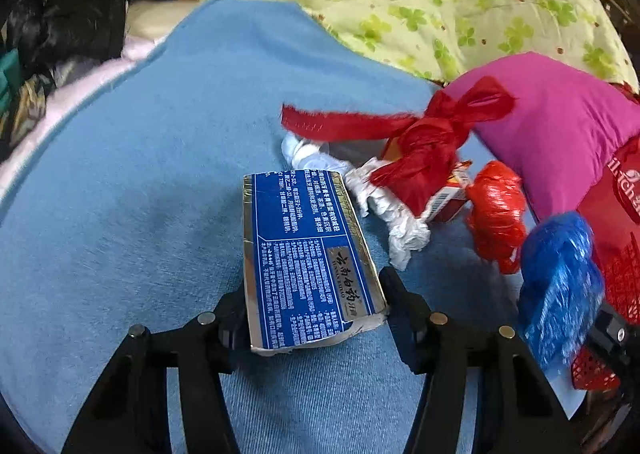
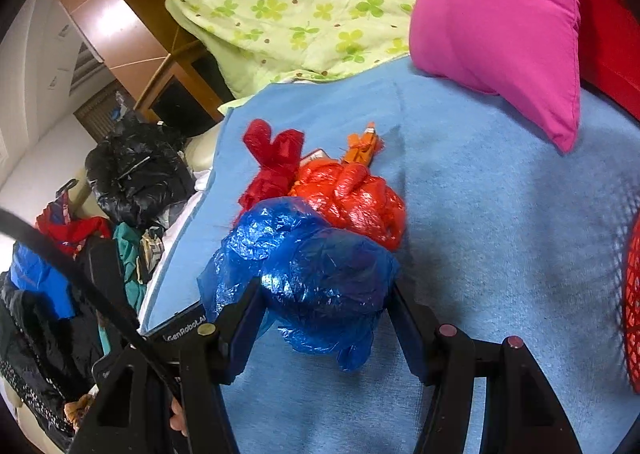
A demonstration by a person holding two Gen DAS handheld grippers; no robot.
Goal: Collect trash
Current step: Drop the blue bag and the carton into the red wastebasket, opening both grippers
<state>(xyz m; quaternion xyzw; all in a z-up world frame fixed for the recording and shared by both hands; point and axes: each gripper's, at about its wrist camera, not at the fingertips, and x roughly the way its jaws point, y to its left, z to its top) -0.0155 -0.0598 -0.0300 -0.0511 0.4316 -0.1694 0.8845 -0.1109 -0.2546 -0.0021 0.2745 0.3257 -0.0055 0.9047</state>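
Left fingers: my left gripper [image 1: 316,318] stands about half open around the near end of the flat blue and silver cardboard box with printed text [image 1: 304,254]; both fingers [image 1: 236,318] lie at its edges, so I judge it gripped, the box resting on the blue bed cover [image 1: 140,173].
Right fingers: my right gripper [image 2: 324,318] is closed on the crumpled blue plastic bag [image 2: 316,274], lifted a little, I think for carrying.
Remaining trash: crumpled white paper [image 1: 384,205], orange-red plastic bag [image 2: 356,197] and red knotted bag [image 2: 272,161], heaped in the middle of the bed, far from my fingers.
Left view only: the box and the white paper.
Right view only: the black plastic bag [image 2: 136,169] at far left and the red mesh basket [image 2: 632,302] at right, maybe the collecting place.
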